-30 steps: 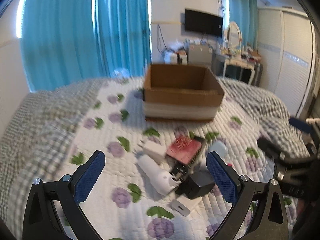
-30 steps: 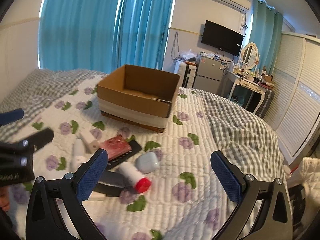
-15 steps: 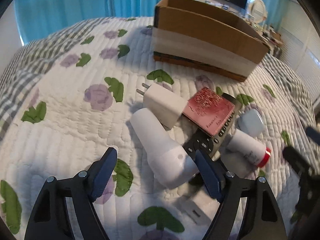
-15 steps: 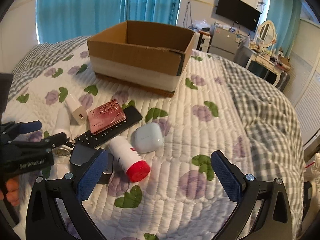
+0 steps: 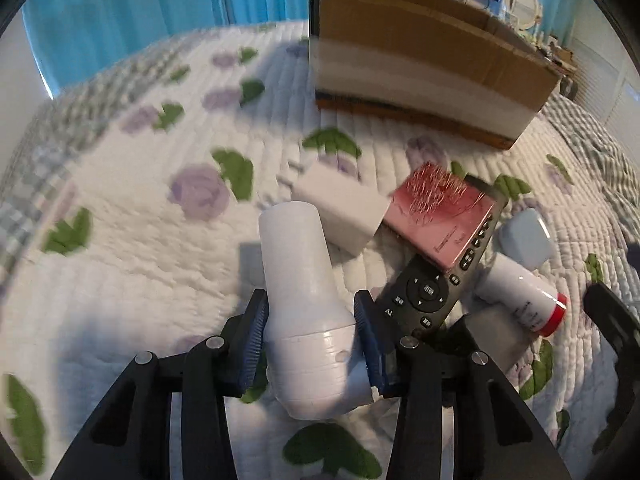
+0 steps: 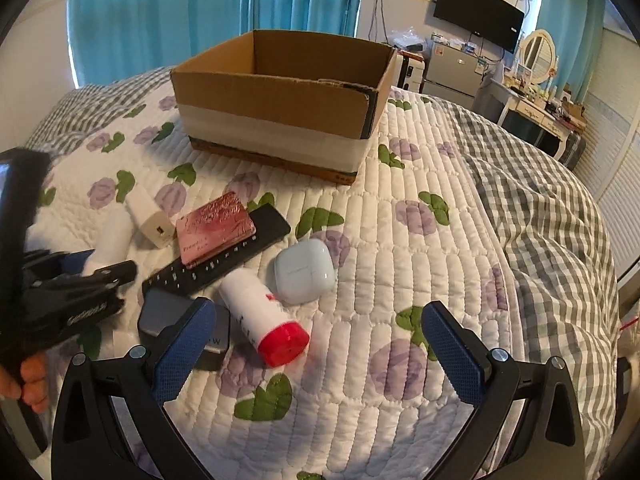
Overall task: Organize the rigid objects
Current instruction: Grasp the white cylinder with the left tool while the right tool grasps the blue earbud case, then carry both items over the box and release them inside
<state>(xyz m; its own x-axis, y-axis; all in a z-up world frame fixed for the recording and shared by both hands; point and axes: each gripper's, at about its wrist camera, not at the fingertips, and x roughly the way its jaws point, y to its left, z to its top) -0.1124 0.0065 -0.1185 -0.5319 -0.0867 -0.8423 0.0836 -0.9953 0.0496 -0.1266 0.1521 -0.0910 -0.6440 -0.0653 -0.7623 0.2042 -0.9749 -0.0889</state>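
white plastic bottle (image 5: 304, 304) lies on the quilted bed (image 5: 132, 248) clamped between the left tool (image 5: 310, 344) pads, while the right tool (image 6: 316, 348) hangs wide apart, holding nothing, near the cardboard box (image 6: 280, 100).

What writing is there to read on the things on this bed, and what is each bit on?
"W": on the dark grey block, partly hidden.
Pink case: two lines of lettering, too small to read.
Black remote: button marks, too small.
Red-capped white bottle: print, blurred.
Left tool: white lettering on its side, blurred.
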